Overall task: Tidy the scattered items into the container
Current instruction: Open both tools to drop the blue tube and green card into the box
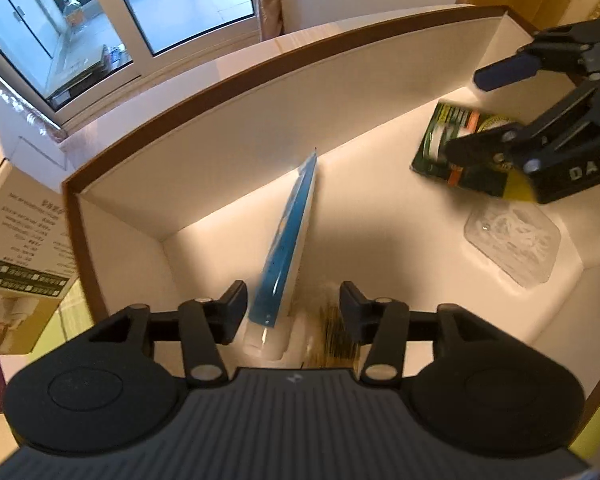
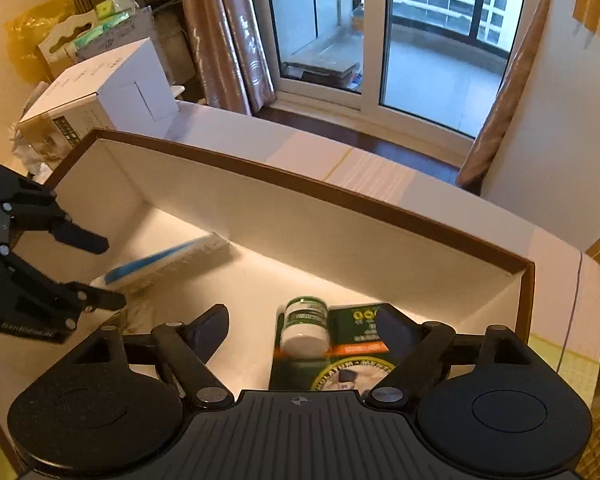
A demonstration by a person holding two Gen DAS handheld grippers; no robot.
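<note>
A white box with a brown rim [image 1: 188,92] [image 2: 340,196] is the container. A blue and white tube [image 1: 288,236] [image 2: 160,260] lies tilted inside it, between the open jaws of my left gripper [image 1: 292,304] [image 2: 112,272], not gripped. A green card pack with a white jar [image 2: 304,324] [image 1: 452,144] lies on the box floor at the right. My right gripper [image 2: 300,328] [image 1: 468,112] is open above it, jaws either side, holding nothing. A clear plastic pack [image 1: 512,236] lies near the box's right wall.
A white printed carton [image 1: 16,208] [image 2: 100,92] stands outside the box on the left. A window and curtains are behind. A dark striped item [image 1: 336,332] lies partly hidden under my left gripper.
</note>
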